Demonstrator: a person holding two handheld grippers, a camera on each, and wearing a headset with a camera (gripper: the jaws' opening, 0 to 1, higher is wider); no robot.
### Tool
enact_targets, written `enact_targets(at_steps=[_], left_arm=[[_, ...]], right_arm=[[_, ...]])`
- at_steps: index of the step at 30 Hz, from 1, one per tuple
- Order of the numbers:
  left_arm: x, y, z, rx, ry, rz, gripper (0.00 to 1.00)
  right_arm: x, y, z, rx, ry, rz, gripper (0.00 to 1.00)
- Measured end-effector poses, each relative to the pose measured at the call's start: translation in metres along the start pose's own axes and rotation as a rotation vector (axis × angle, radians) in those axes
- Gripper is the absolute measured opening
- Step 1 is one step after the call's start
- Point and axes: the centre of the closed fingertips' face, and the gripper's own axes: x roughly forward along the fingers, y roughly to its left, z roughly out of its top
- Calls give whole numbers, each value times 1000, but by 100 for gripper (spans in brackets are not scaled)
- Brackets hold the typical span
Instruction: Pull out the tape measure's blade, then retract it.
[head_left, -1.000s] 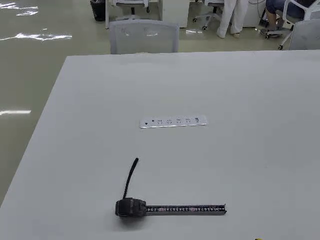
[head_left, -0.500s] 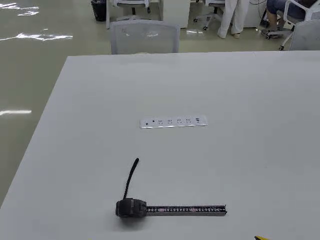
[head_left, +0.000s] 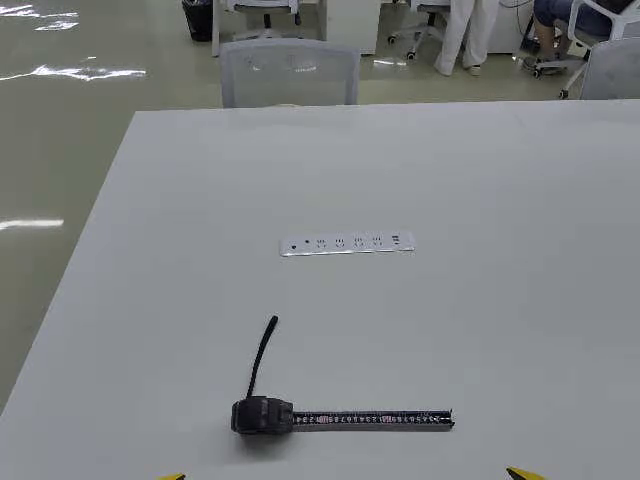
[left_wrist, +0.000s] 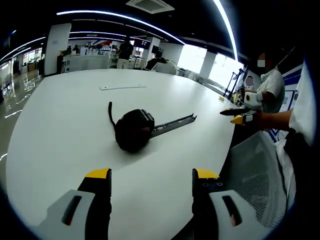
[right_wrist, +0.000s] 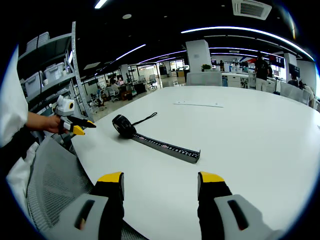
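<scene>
Tape measure (head_left: 262, 415), lower centre of the head view on the worktop (head_left: 400, 320), blade (head_left: 372, 419) lying drawn out rightward across the frame: left gripper (left_wrist: 151, 173), jaws apart and empty, nearer the case (left_wrist: 132, 130); right gripper (right_wrist: 161, 176), likewise apart, nearer the blade's tip.

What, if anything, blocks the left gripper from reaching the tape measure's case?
Likely nothing, so yes: the left gripper is open and aimed at the case, with just table surface between them.

The left gripper (left_wrist: 150, 174) and right gripper (right_wrist: 161, 177) have grey bodies, black yellow-tipped fingers (left_wrist: 100, 202); the sleeve (right_wrist: 11, 102) is white.
</scene>
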Motion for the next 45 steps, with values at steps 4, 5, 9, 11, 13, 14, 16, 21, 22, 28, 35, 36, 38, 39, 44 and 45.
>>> enact_targets(at_steps=[4,5,9,11,13,14,16,21,22,28,35,36,38,39,44,45], left_arm=[[3,0,2,0,-1,2,64],[4,0,2,0,-1,3,64],[6,-1,5,4,-4,6,64],[7,-2,4,8,1,5,64],[8,0,4,8,-1,9,65],[8,-1,5,10,-3,11,65],[8,-2,6,10,-3,14,65],[11,-1,7,2,-6,30,65],[10,-1,8,1,-8,33,66],[13,0,7,-19,-5,44,66],[14,6,9,-48,-19,80,67],[14,6,11,-54,-21,82,67],[16,6,12,-68,-34,86,67],[16,6,13,-72,-35,87,67],[20,5,13,-72,-32,90,68],[20,5,13,-71,-32,92,68]], right_arm=[[1,-1,1,-1,-3,0,60],[1,-1,1,-1,-4,0,60],[1,-1,3,-2,-8,-2,60],[1,-2,4,-2,-8,-3,60],[0,-2,5,-2,-10,-3,60],[0,-2,6,-2,-12,-3,60],[0,-4,4,-2,-13,-3,60],[-1,-3,6,-3,-13,-3,60],[-1,-3,7,-3,-15,-3,60],[-1,-3,7,-5,-19,1,60],[-2,-4,8,-3,-22,3,60],[-3,-4,8,-4,-23,3,60],[-3,-3,10,-4,-24,3,60],[-3,-4,9,-3,-25,2,60],[-4,-4,9,-1,-27,0,60],[-4,-4,9,0,-27,-1,60]])
